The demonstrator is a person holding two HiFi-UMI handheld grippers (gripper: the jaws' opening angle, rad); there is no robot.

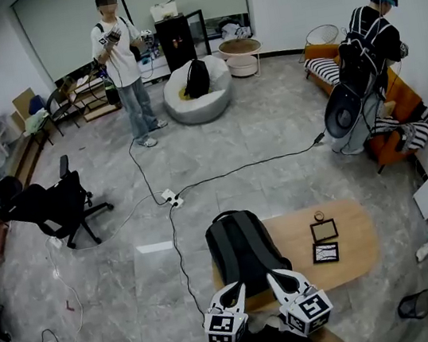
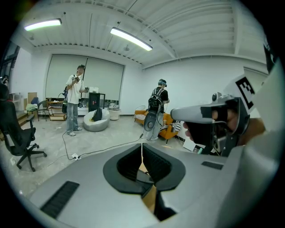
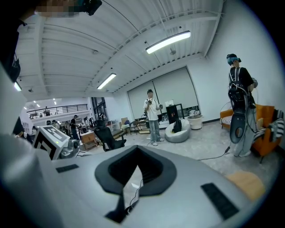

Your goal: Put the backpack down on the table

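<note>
A dark grey backpack (image 1: 243,252) lies flat on the left part of a low wooden table (image 1: 356,252), its top handle pointing away from me. My left gripper (image 1: 235,287) and right gripper (image 1: 277,277) sit side by side at the backpack's near end, fingertips over its edge. In the left gripper view the left gripper (image 2: 142,150) has its black pads pressed together, with wood and something dark showing in the slit below. The right gripper (image 3: 137,169) also has its pads meeting, with floor visible beneath. I cannot tell whether a strap is caught in either one.
Two small framed pictures (image 1: 324,230) (image 1: 325,252) and a little ring-shaped object (image 1: 319,216) lie on the table's right half. A cable and power strip (image 1: 173,199) cross the floor beyond. A black office chair (image 1: 58,203) stands left. Two people (image 1: 122,60) (image 1: 367,45) stand farther off.
</note>
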